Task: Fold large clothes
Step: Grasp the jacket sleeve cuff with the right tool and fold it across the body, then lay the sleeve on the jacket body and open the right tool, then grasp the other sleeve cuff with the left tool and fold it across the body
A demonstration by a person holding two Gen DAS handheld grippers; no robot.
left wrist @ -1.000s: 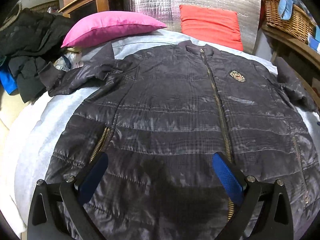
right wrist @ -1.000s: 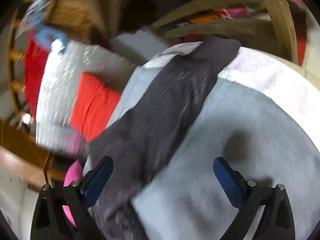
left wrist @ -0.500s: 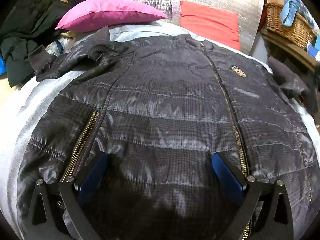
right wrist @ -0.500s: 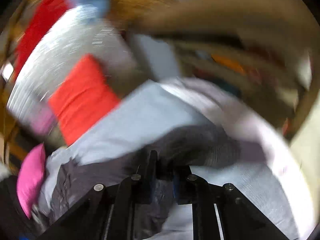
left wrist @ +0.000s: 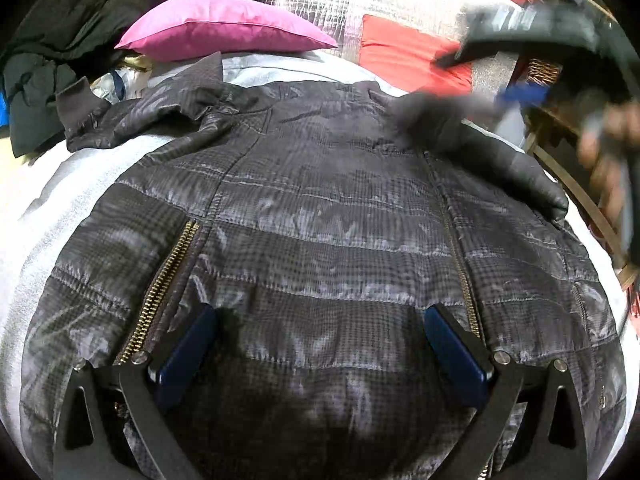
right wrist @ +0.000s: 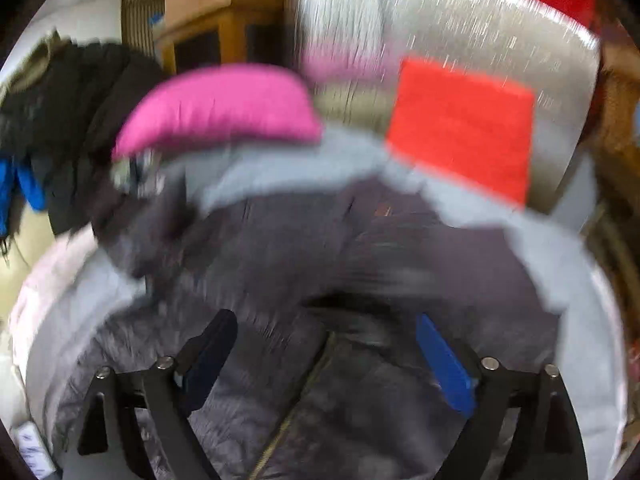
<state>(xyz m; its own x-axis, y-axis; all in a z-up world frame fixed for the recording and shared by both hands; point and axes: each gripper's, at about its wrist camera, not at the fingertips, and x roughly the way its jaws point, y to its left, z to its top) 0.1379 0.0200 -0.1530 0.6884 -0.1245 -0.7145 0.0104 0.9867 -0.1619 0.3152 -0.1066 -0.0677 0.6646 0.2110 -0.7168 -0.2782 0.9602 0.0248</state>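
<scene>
A dark quilted jacket (left wrist: 320, 240) lies front up, zipped, on the grey sheet (left wrist: 60, 200). My left gripper (left wrist: 320, 344) is open, its blue pads spread just over the lower front beside the main zip. The jacket's right sleeve (left wrist: 480, 152) lies folded in across the chest. The other sleeve (left wrist: 140, 120) is still spread out to the left. In the left wrist view my right gripper (left wrist: 488, 74) is a blur above that folded sleeve, with a hand behind it. The right gripper (right wrist: 326, 344) is opening, nothing between its pads, hovering over the jacket (right wrist: 320, 260).
A pink pillow (left wrist: 224, 28) and a red cushion (left wrist: 412, 60) lean against a silver padded headboard (left wrist: 312, 0). A heap of dark clothes (left wrist: 48, 48) sits at the far left. A wooden rack with a wicker basket (left wrist: 544, 68) borders the bed's right edge.
The right gripper shut on the right sleeve, swung it in over the chest and opened again. The left gripper came down closer to the jacket's lower front.
</scene>
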